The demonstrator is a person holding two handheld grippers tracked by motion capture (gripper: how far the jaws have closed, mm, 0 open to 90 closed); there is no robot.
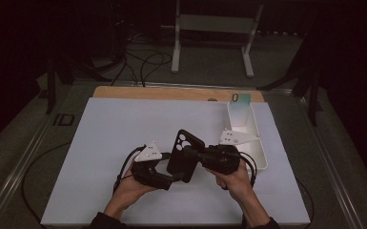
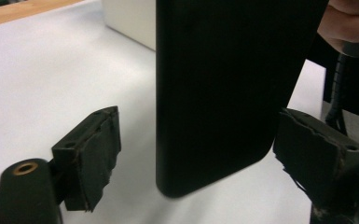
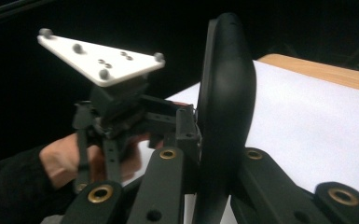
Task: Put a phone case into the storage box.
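High view: over the white table mat (image 1: 124,133) a black phone case (image 1: 185,153) hangs in the air between the two hands, its camera cut-outs at the upper end, with a white bin (image 1: 257,143) just off to the right. The right gripper (image 1: 193,153) is clamped on the case's side edge, the jaws pressing it from both faces. The left gripper (image 2: 196,158) stands spread at the case's lower end, its pads (image 2: 93,154) clear of either side, so nothing is squeezed there. The case looks light and thin, a smooth shell that probably bends a little and may slip in hard jaws. I would take it by the long edges, away from the cut-outs, and pinch gently.
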